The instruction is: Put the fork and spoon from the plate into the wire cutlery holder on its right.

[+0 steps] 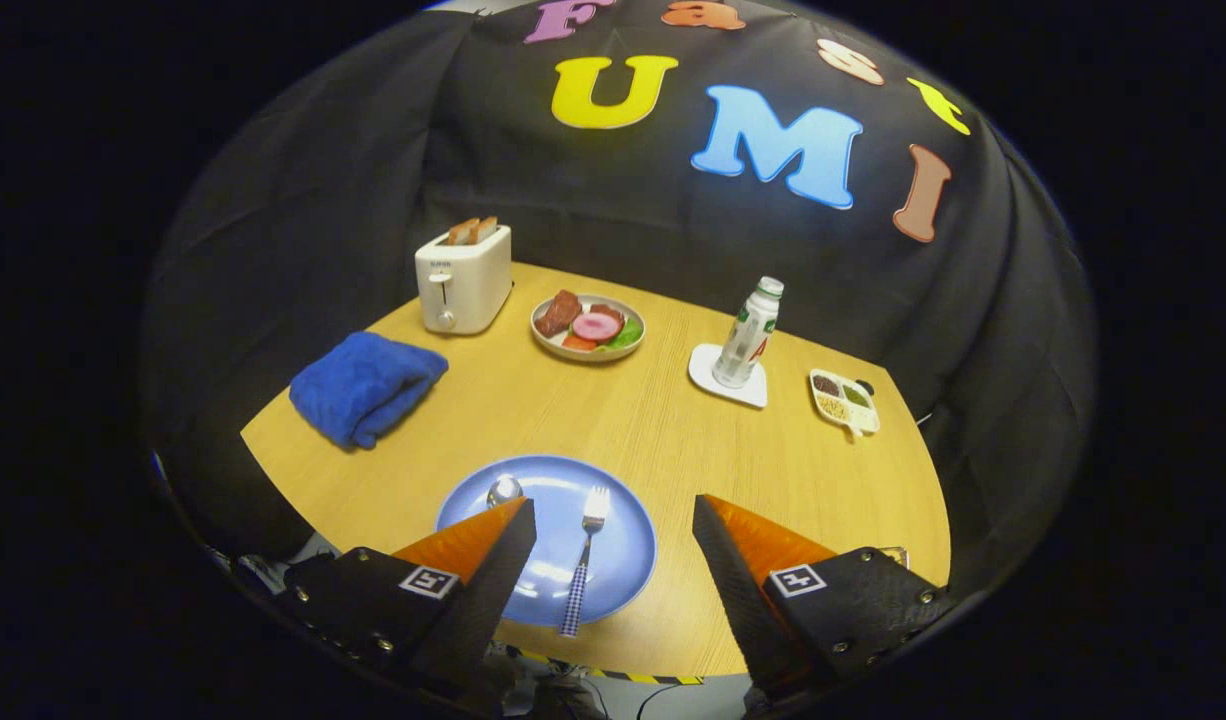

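At the left of the frame a folded blue cloth lies on the round wooden table, with a cream toaster holding two bread slices beyond it. Lower centre, the round blue plate carries a metal spoon, its bowl showing just past the left finger, and a fork with a blue-checked handle lying between the fingers. The gripper hangs above the plate, jaws wide apart and empty. Further back sits a small dish of food; to the right, a white bottle on a coaster and a divided white tray of grains.
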`<state>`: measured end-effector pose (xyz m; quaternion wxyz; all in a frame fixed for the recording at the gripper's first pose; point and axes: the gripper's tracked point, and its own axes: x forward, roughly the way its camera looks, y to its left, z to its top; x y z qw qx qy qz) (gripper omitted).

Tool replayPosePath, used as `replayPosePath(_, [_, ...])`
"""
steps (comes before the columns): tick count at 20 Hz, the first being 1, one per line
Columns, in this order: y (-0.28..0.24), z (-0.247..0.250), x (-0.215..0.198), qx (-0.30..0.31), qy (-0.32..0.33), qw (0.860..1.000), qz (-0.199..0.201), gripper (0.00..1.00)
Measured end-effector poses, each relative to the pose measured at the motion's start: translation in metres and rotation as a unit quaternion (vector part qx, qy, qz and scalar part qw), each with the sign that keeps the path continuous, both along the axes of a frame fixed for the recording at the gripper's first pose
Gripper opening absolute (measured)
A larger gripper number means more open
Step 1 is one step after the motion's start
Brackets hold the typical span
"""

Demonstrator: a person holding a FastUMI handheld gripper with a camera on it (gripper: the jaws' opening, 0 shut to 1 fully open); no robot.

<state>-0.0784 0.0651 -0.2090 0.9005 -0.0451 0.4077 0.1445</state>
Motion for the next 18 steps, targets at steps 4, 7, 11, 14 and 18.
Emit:
replayPosePath(4, [0.004,-0.035,-0.02,-0.02,0.079,0.997,0.015,0.95])
replayPosePath(7, [0.006,-0.055,-0.031,-0.031,0.124,0.991,0.025,0.95])
replayPosePath(11, [0.002,-0.079,-0.035,-0.045,0.173,0.984,0.023,0.95])
replayPosePath(14, [0.004,-0.093,-0.041,-0.047,0.209,0.977,0.022,0.95])
replayPosePath(18, [0.006,-0.101,-0.04,-0.053,0.228,0.972,0.027,0.93])
